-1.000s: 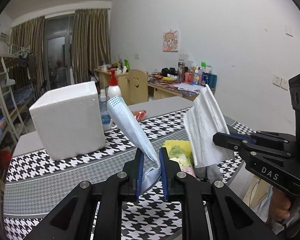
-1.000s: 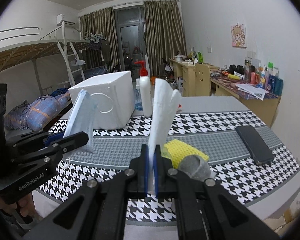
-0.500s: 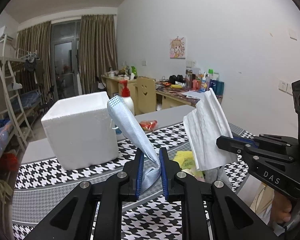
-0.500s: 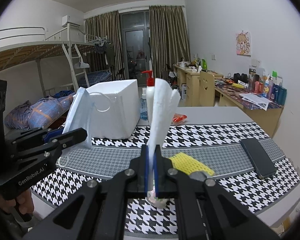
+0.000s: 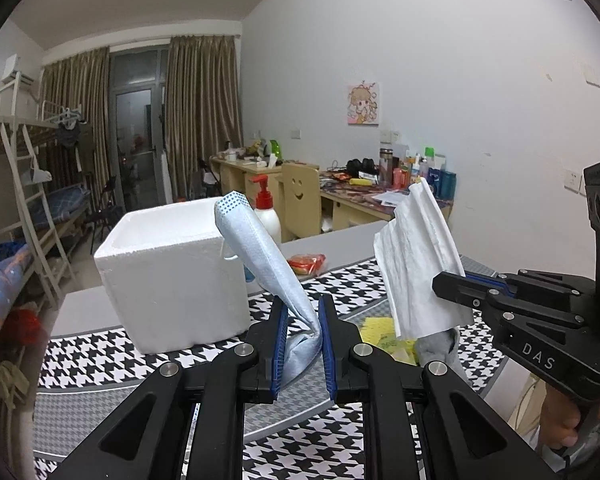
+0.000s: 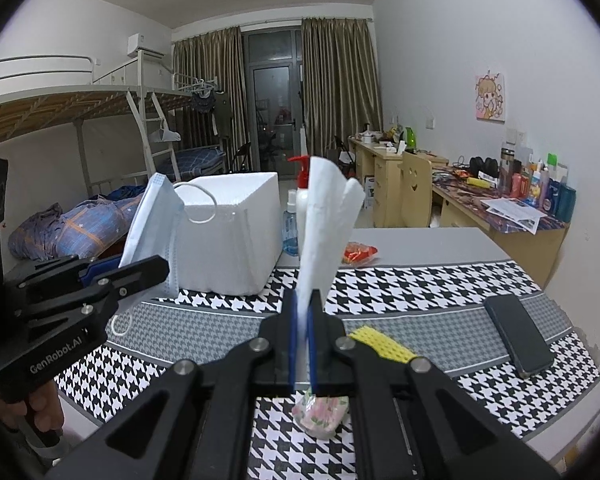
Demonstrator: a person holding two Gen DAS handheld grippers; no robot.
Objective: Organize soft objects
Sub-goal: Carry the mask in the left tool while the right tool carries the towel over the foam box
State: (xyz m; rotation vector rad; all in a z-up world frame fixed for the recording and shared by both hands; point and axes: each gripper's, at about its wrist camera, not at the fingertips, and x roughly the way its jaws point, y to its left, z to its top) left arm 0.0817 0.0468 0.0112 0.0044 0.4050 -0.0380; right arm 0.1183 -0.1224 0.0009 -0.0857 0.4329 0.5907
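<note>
My left gripper point(image 5: 303, 304) is shut on a light blue face mask point(image 5: 260, 256), which stands up from the jaws above the houndstooth table. My right gripper point(image 6: 303, 300) is shut on a folded white tissue point(image 6: 324, 216) that rises upright. In the left wrist view the right gripper point(image 5: 444, 280) holds the tissue point(image 5: 416, 264) just to the right. In the right wrist view the left gripper point(image 6: 156, 268) holds the mask point(image 6: 152, 220) at the left. An open white foam box point(image 5: 172, 272) stands behind both. A yellow mesh cloth point(image 6: 380, 344) and a floral packet point(image 6: 320, 412) lie below.
A red-capped pump bottle point(image 5: 266, 212) and a red snack packet point(image 5: 308, 262) sit behind the box. A black phone point(image 6: 518, 332) lies near the table's right edge. A grey soft item point(image 5: 436, 346) rests beside the yellow cloth. Desks, a chair and a bunk bed stand beyond.
Both grippers have risen a little above the table with the mask and the tissue still held. The box and tabletop now sit lower in both views.
</note>
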